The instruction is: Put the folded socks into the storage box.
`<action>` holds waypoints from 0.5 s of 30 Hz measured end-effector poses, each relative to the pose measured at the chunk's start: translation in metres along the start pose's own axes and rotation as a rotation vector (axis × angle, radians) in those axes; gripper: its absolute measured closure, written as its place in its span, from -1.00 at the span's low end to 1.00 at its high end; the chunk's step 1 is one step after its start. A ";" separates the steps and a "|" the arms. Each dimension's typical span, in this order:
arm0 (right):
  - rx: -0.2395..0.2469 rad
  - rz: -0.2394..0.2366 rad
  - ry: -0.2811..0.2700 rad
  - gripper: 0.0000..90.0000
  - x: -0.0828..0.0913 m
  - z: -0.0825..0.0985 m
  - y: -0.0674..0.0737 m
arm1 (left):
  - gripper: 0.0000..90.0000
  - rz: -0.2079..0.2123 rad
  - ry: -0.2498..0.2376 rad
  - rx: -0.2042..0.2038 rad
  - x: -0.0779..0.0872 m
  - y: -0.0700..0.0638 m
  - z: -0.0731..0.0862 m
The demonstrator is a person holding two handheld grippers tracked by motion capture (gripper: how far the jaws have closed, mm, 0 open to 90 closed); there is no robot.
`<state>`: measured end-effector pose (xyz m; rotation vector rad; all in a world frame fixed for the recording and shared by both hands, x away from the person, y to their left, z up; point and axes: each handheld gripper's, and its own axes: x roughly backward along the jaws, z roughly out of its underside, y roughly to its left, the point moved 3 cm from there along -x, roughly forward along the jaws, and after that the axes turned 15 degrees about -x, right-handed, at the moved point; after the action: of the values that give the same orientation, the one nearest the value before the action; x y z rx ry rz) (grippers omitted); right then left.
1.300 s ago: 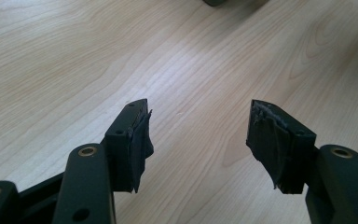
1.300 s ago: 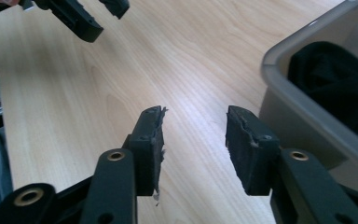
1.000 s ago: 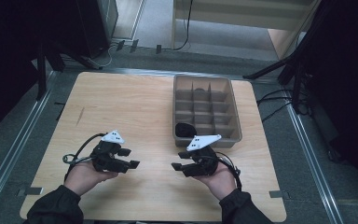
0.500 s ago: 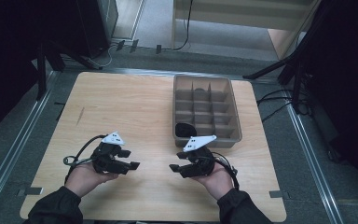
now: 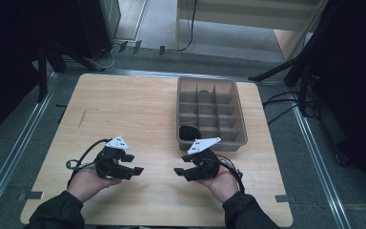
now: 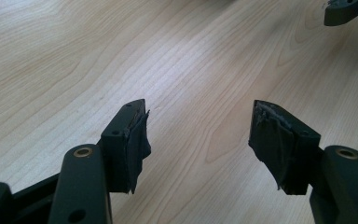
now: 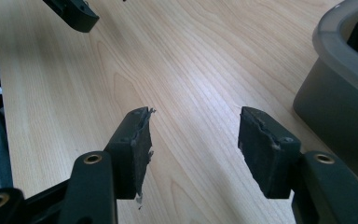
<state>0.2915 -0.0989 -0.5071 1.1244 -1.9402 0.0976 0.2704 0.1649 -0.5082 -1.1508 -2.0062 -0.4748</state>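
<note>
On the wooden table (image 5: 138, 109) a grey box (image 5: 212, 138) with little rooms sits at the right middle, while the left gripper (image 5: 131, 170) and right gripper (image 5: 183, 171) wait low down, jaws wide and empty, so I think nothing has started.
</note>
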 end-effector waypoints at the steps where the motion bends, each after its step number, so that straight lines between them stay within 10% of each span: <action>1: -0.002 0.002 0.003 -0.03 0.000 0.000 0.000 | -0.20 0.003 0.001 0.001 0.000 0.000 0.000; 15: 0.000 -0.005 -0.002 -0.04 0.000 0.000 0.002 | -0.22 0.003 0.022 0.001 -0.002 0.000 0.001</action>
<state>0.2898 -0.0979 -0.5060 1.1303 -1.9388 0.0939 0.2705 0.1648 -0.5102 -1.1434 -1.9852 -0.4827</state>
